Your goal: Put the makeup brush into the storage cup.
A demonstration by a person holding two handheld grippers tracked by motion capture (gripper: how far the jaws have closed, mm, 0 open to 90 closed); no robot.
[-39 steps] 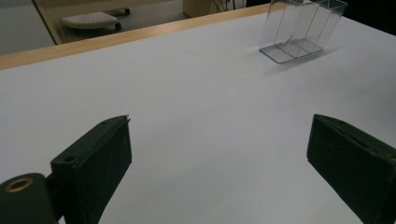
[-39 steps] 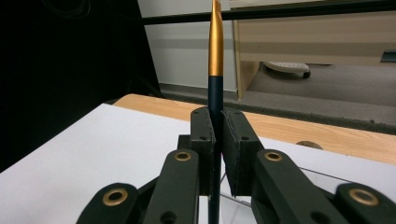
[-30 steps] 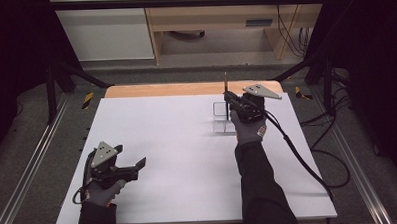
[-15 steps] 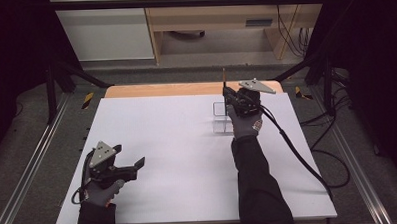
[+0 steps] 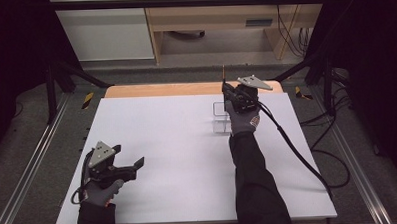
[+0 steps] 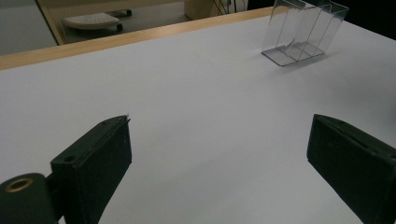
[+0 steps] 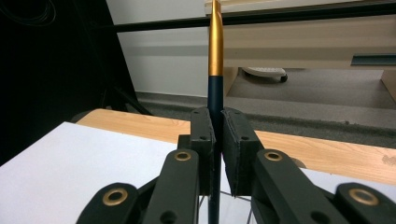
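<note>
Pen (image 7: 215, 51), gold above and dark below, stood upright, clamped between my right gripper's (image 7: 217, 140) jaws, directly over the clear plastic holder (image 5: 222, 118) at the white table's (image 5: 177, 142) far side. My left gripper (image 5: 138, 163) rested near the front edge, jaws wide, holding nothing.

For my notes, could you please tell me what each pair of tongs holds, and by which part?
Right tongs clamp a slim dark-blue, gold-topped pen upright by its dark barrel; left tongs hold nothing.
</note>
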